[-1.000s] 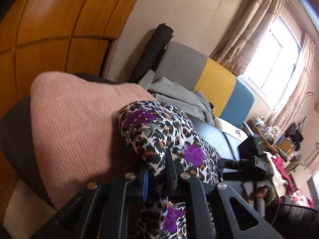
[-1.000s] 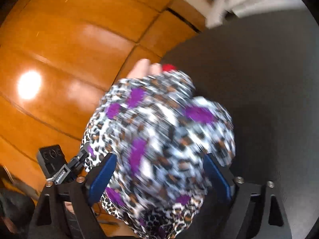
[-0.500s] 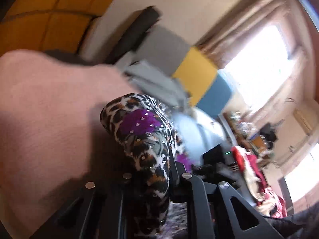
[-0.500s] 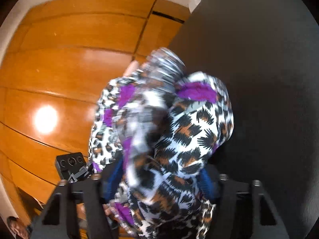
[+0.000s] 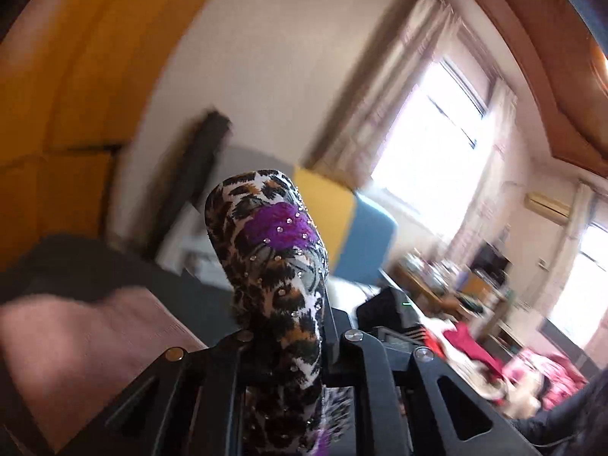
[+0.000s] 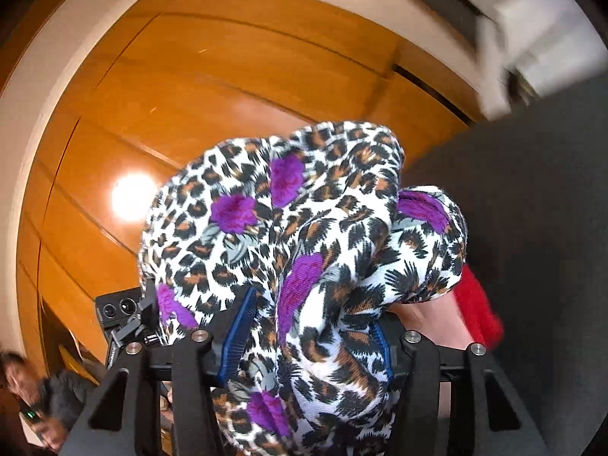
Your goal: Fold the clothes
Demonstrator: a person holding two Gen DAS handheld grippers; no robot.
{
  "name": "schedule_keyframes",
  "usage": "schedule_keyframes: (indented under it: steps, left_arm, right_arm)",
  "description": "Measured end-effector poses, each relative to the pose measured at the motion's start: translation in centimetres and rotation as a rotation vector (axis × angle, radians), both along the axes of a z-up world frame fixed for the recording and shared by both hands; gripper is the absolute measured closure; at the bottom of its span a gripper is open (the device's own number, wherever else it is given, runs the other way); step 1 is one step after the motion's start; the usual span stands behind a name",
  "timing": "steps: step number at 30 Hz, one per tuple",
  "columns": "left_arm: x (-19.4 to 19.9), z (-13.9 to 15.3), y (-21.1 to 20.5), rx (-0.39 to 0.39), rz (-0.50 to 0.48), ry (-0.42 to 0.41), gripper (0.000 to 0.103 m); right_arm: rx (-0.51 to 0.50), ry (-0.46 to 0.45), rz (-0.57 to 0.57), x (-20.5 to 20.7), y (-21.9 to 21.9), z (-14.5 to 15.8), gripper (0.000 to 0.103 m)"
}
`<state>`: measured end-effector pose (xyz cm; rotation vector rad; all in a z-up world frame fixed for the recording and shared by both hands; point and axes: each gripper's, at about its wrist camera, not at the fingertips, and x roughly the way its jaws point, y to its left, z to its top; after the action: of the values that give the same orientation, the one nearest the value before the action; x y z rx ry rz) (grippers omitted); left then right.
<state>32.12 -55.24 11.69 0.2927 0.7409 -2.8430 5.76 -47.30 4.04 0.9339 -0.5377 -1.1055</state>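
Note:
A leopard-print garment with purple flowers (image 5: 271, 250) stands up in a narrow fold between the fingers of my left gripper (image 5: 288, 342), which is shut on it. The same leopard-print garment (image 6: 304, 235) bulges in a thick bunch over my right gripper (image 6: 307, 342), whose blue pads (image 6: 235, 330) press it from both sides. The cloth is lifted off the dark surface (image 6: 532, 228). A pink knitted garment (image 5: 76, 345) lies low at the left, beneath the left gripper. The garment's lower part hangs out of sight.
A wooden wall (image 6: 228, 95) stands behind. A grey, yellow and blue sofa back (image 5: 334, 212) lies ahead, with a bright window (image 5: 429, 144) beyond. Red clothes (image 5: 467, 345) lie at the right. A red and pink piece (image 6: 475, 311) shows under the bunched cloth. A person (image 6: 38, 399) sits at the lower left.
Both grippers have lifted the leopard garment up off the pink knit and the dark surface. The left view has swung upward toward the wall and window. The right jaws have closed in on the cloth.

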Motion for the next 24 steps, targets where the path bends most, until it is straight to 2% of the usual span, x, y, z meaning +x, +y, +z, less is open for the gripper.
schedule_keyframes:
  steps: [2,4,6,8,9,10,11,13,16,19,21,23,24]
  left_arm:
    - [1.8,-0.9,-3.0,0.082,0.084,0.001,0.09]
    - [3.5,-4.1,-5.5,0.16,0.193,-0.074,0.09]
    - [5.0,-7.8,-7.8,0.236,0.306,-0.165,0.09]
    - [6.5,-12.5,-9.5,0.36,0.365,-0.249,0.089]
    - [7.4,-14.2,-9.8,0.401,0.378,-0.239,0.087]
    - [8.1,-14.5,-9.6,0.41,0.386,-0.212,0.086]
    - [8.4,-14.3,-9.4,0.408,0.393,-0.192,0.085]
    - [8.7,-13.7,-8.8,0.388,0.418,-0.178,0.076]
    - [7.5,-12.1,-7.8,0.303,0.489,-0.237,0.074]
    - [6.3,-10.5,-6.7,0.217,0.559,-0.295,0.074]
    - [5.5,-9.4,-6.1,0.159,0.604,-0.334,0.074]
    - [4.7,-8.4,-5.4,0.101,0.65,-0.373,0.072]
    - [4.6,-8.4,-5.6,0.111,0.677,-0.398,0.071]
  right_arm:
    - [0.014,0.07,0.032,-0.1,-3.6,2.3,0.045]
    - [0.094,0.119,0.065,0.2,-7.3,2.4,0.041]
    - [0.185,0.17,0.098,0.9,-11.0,1.0,0.035]
    - [0.312,0.224,0.124,1.7,-13.7,-1.8,0.034]
    - [0.369,0.244,0.13,2.0,-14.5,-3.3,0.035]
    - [0.384,0.251,0.136,2.1,-14.8,-4.2,0.036]
    - [0.369,0.252,0.138,2.1,-14.7,-4.4,0.036]
    - [0.33,0.258,0.124,1.9,-14.3,-3.6,0.036]
    - [0.255,0.304,0.084,1.6,-12.6,-0.4,0.034]
    - [0.198,0.332,0.125,2.7,-9.4,2.4,0.034]
    - [0.189,0.353,0.169,2.9,-5.7,2.4,0.032]
    - [0.222,0.402,0.203,5.0,-2.3,1.0,0.028]
    - [0.257,0.434,0.213,5.9,-0.6,-0.1,0.024]
